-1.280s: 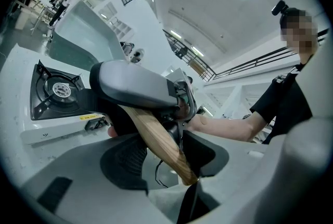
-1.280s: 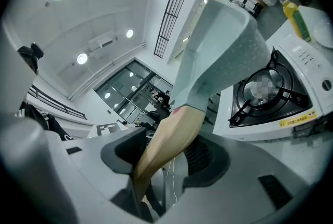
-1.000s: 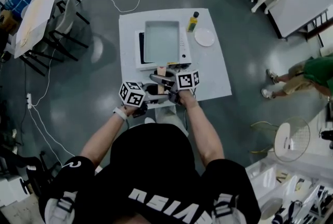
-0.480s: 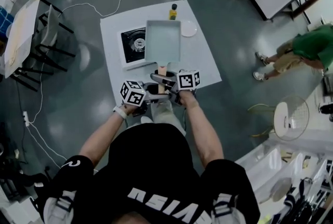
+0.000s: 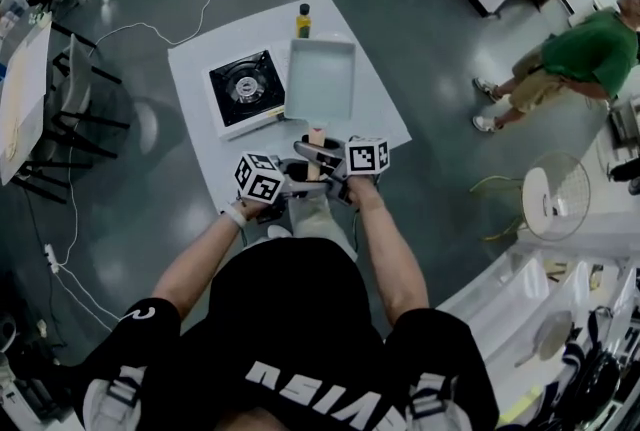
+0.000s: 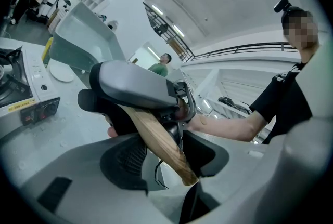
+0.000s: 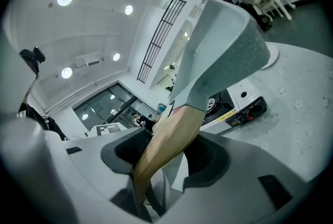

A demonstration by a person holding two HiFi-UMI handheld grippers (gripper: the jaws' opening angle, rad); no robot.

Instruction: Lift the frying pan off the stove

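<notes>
The frying pan (image 5: 320,79) is held raised above the worktop (image 5: 195,69), clear of the stove (image 5: 240,87) and to its right. Its wooden handle (image 7: 167,140) is clamped by the left claw (image 6: 166,156) and the right claw (image 7: 169,159), both closed on it.

Frying pan handle (image 5: 316,135), mostly hidden

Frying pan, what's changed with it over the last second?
The frying pan has swung off the stove to the person's right, baring the burner it covered. It now hangs over the table beside the stove. The left gripper and right gripper stay clamped on its wooden handle. Stove and bottle have not moved.
</notes>
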